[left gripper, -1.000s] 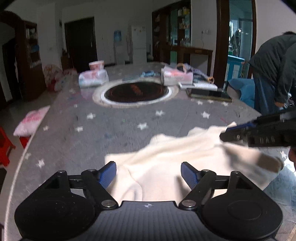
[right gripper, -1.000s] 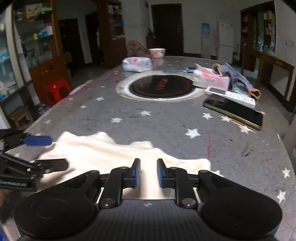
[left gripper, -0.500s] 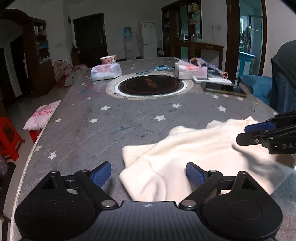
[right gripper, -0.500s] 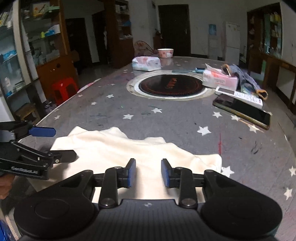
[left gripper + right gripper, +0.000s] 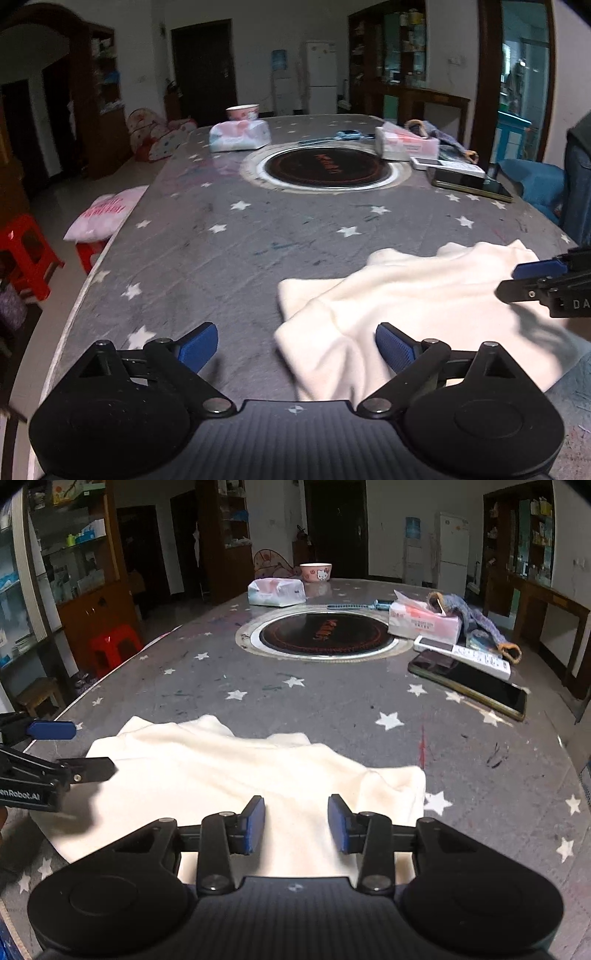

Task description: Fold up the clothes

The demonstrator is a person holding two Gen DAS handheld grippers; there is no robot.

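Note:
A cream garment (image 5: 424,306) lies rumpled and partly folded on the grey star-patterned table (image 5: 258,240), near its front edge. My left gripper (image 5: 295,347) hovers low over the garment's left corner. Its jaws are opening wide; only the cloth's edge lies between them, and the pads do not touch it. In the right wrist view the garment (image 5: 221,771) spreads under my right gripper (image 5: 296,823), whose pads stand apart above the cloth without pinching it. Each gripper shows in the other's view: the right gripper (image 5: 513,280) and the left gripper (image 5: 92,749).
A round black cooktop (image 5: 325,631) is set in the table's middle. Beyond it are tissue packs (image 5: 277,590), a bowl (image 5: 316,571), a tissue box (image 5: 424,622), a remote (image 5: 461,655) and a phone (image 5: 469,681). Red stools (image 5: 26,251) stand left; a person's dark clothing (image 5: 580,177) right.
The left gripper has slid left off the cloth's middle to its left corner, and its jaws have widened. The right jaws have opened from nearly shut, leaving the cloth lying flat.

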